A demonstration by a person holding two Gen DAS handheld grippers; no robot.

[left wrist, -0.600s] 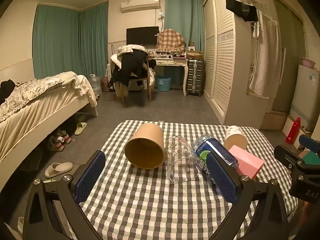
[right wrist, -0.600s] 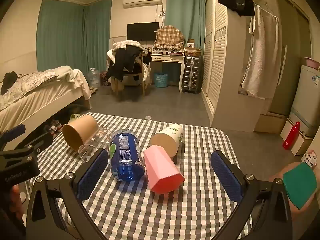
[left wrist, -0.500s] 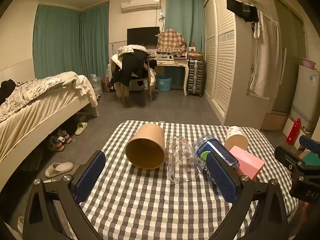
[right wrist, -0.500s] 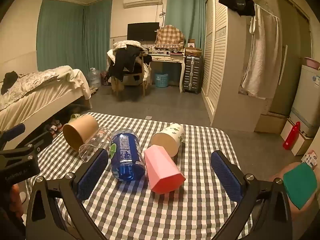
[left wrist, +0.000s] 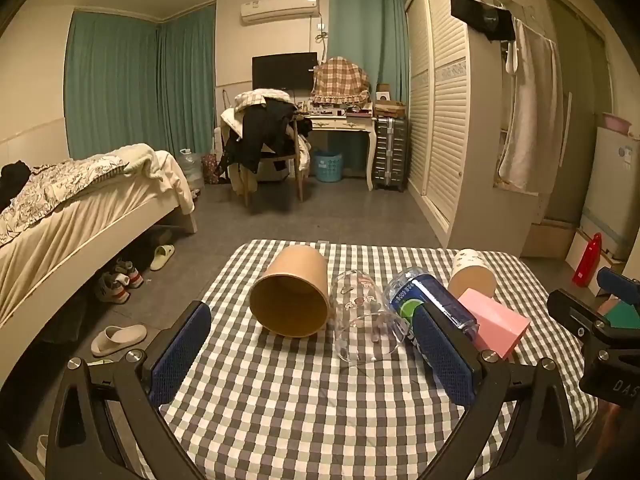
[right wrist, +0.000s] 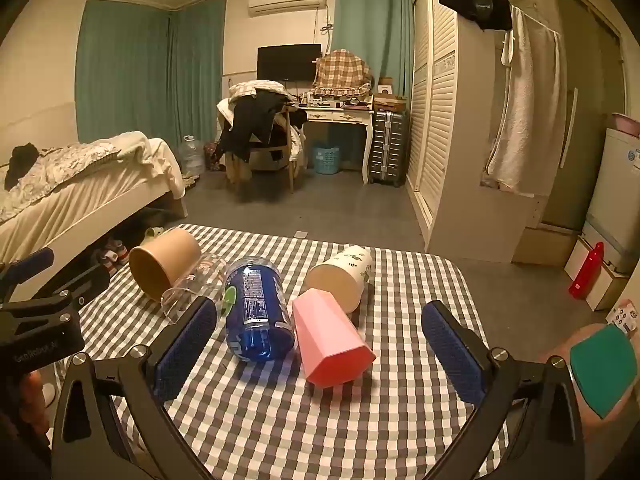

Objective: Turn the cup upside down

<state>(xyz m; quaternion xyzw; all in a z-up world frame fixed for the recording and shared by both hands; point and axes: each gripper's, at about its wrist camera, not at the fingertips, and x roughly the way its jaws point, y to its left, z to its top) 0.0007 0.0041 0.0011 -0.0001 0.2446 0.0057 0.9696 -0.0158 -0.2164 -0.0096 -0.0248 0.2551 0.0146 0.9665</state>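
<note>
Nothing on the table has shifted since the earlier frames; both grippers hang where they were, with only a faint drift of the left view.

Five vessels lie on their sides in a row on the checked tablecloth (left wrist: 304, 412). Leftmost is the brown paper cup (left wrist: 291, 291), its open mouth turned toward the left camera. Just beside it, touching or nearly so, lies the clear glass cup (left wrist: 366, 322), mouth also toward the camera. Next comes the blue bottle (right wrist: 256, 312), then the pink cup (right wrist: 330, 342) with its base end nearest the right camera, and behind that the white printed paper cup (right wrist: 342, 278), mouth forward, close against the pink one.

The left gripper (left wrist: 308, 354) hovers low at the near table edge, spread wide and empty, pointing at the brown cup and the glass; its right finger overlaps the blue bottle in view. The right gripper (right wrist: 320, 354) is likewise spread wide and holds nothing, framing the blue bottle and pink cup from the near side, touching neither.
</note>
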